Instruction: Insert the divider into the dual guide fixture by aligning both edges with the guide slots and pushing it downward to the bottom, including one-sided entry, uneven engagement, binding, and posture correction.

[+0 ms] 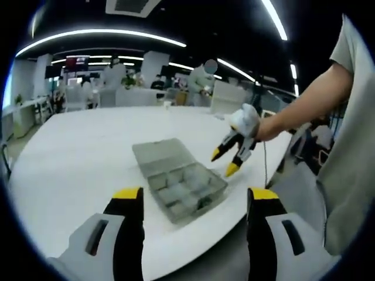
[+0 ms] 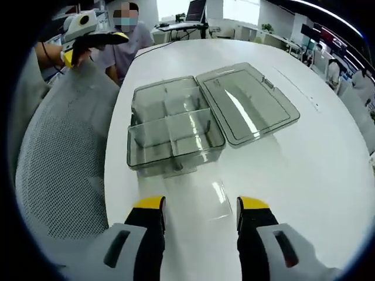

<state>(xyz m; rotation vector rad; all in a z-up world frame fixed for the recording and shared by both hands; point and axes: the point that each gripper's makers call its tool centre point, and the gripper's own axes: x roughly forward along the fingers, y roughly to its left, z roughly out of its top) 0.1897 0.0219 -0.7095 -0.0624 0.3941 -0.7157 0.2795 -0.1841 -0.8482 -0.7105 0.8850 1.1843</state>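
Clearly, a transparent compartment box [image 2: 174, 133] is seen resting near the desk's [image 2: 304, 170] near edge, its lid [image 2: 246, 103] laid open flat beside it. A thin clear divider [image 2: 202, 193] appears to lie on the desk just in front of the box, between the jaws of the right gripper [image 2: 201, 211], which is held wide apart and grips nothing. The left gripper [image 1: 195, 202] is likewise spread open and empty, hovering off the desk's edge. The divider is judged light, stiff, slippery and easily scratched; it is best pinched along its upper edge, mid-width, so both side edges stay free for the slots.
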